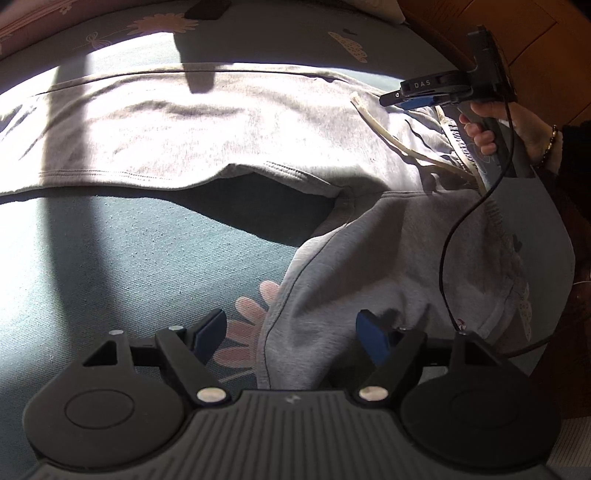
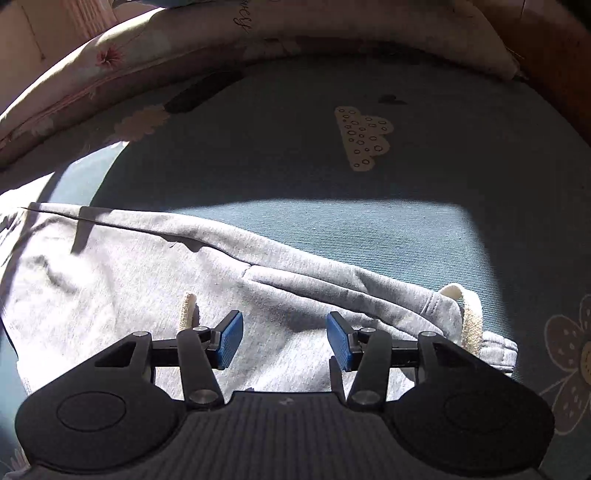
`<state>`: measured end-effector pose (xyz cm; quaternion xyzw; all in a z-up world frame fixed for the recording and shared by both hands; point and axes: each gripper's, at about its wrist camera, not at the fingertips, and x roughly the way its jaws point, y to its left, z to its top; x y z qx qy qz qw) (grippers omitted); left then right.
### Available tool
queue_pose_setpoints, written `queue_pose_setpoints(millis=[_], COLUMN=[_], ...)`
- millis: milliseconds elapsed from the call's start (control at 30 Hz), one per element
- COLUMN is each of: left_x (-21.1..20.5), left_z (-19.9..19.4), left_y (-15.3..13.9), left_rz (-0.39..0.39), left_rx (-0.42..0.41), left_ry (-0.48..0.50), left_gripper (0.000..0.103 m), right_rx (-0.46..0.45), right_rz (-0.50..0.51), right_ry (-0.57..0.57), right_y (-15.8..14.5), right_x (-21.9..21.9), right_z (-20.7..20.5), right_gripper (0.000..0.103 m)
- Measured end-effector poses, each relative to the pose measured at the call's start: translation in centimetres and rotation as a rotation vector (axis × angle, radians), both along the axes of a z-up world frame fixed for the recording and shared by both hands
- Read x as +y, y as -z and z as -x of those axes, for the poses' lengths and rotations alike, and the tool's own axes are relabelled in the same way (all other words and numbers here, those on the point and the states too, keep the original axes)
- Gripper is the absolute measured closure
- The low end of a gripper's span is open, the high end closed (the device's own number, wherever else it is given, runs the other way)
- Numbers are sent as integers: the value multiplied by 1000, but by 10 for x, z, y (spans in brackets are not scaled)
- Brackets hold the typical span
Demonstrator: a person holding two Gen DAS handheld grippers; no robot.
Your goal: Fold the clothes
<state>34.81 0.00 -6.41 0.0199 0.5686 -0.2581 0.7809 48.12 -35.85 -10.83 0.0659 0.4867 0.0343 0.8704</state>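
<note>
Both my tongs spread, pinching nothing: left tongs [image 1: 291, 334], right tongs [image 2: 285, 341] over grey trousers [image 2: 122, 295]. Drawstring [image 1: 391, 138] at two o'clock might snag right tongs.

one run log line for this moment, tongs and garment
garment: grey cotton sweatpants spread flat on teal patterned bedsheet | left tongs: open, empty | right tongs: open, empty

We see a blue-green bedsheet [image 2: 369, 236] printed with a cream cloud [image 2: 364, 136] and pale flowers [image 1: 247, 328]. A pinkish floral pillow [image 2: 122, 66] lies along its far edge, and brown wooden flooring [image 1: 517, 33] shows beyond the bed.
</note>
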Motion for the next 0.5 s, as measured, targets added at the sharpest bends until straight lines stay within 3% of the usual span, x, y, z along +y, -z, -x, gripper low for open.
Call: queue_pose_setpoints(millis=[100, 167, 267, 500], left_x=[3, 7, 15, 33], left_z=[4, 8, 13, 17], left_y=[1, -1, -6, -8], left_rz=[0, -9, -16, -20], left_rx=[5, 1, -3, -15], left_ry=[-10, -17, -41, -109], left_gripper=[27, 27, 27, 27], right_rx=[54, 38, 27, -16], right_rz=[77, 98, 93, 61], right_ry=[-72, -20, 112, -135], right_y=[20, 27, 13, -24], right_x=[25, 22, 18, 70], right_z=[-19, -31, -37, 12], right_gripper=[45, 42, 42, 42])
